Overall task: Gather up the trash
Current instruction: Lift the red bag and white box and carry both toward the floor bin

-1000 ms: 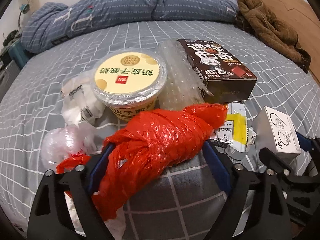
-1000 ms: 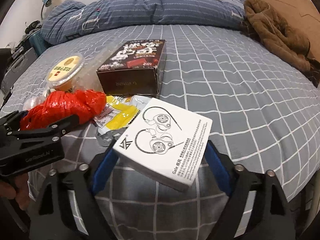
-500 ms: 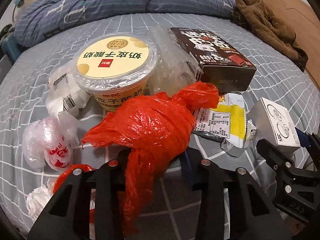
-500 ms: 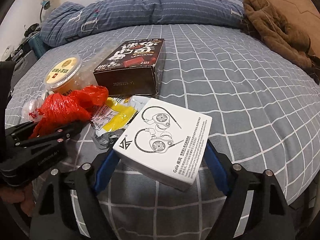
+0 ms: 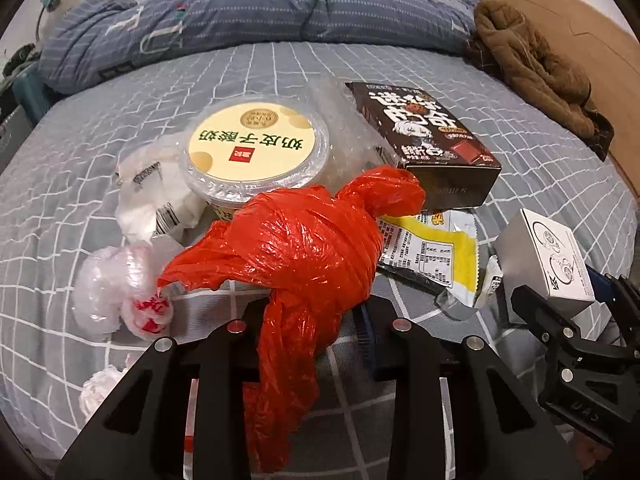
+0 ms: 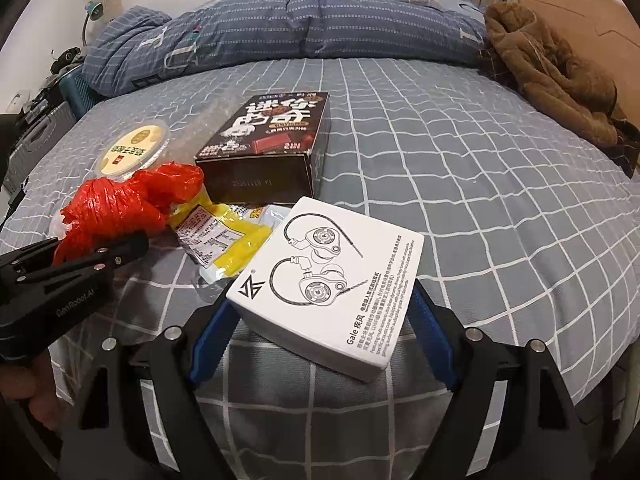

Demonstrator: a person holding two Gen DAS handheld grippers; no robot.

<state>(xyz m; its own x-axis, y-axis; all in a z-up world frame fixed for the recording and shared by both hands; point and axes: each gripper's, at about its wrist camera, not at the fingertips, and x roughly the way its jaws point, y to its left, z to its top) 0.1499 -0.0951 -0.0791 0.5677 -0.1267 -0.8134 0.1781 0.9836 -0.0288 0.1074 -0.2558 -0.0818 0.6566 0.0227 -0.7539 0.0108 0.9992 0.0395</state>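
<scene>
A knotted red plastic bag lies on the grey checked bed. My left gripper is closing on its near end, and the fingers pinch the bunched plastic between them. From the right wrist view the same red bag and left gripper show at the left. My right gripper holds a white earphone box between its blue pads, jaws wide. That white box shows at the right edge of the left wrist view.
Behind the red bag stand a yoghurt tub, bubble wrap and a dark chocolate box. A yellow wrapper and clear plastic bags lie beside it. A blue duvet and brown coat lie at the far end.
The left jaws have come together from wide apart and now squeeze the red bag's near end, bunching it up. The right gripper and its white box have kept still.
</scene>
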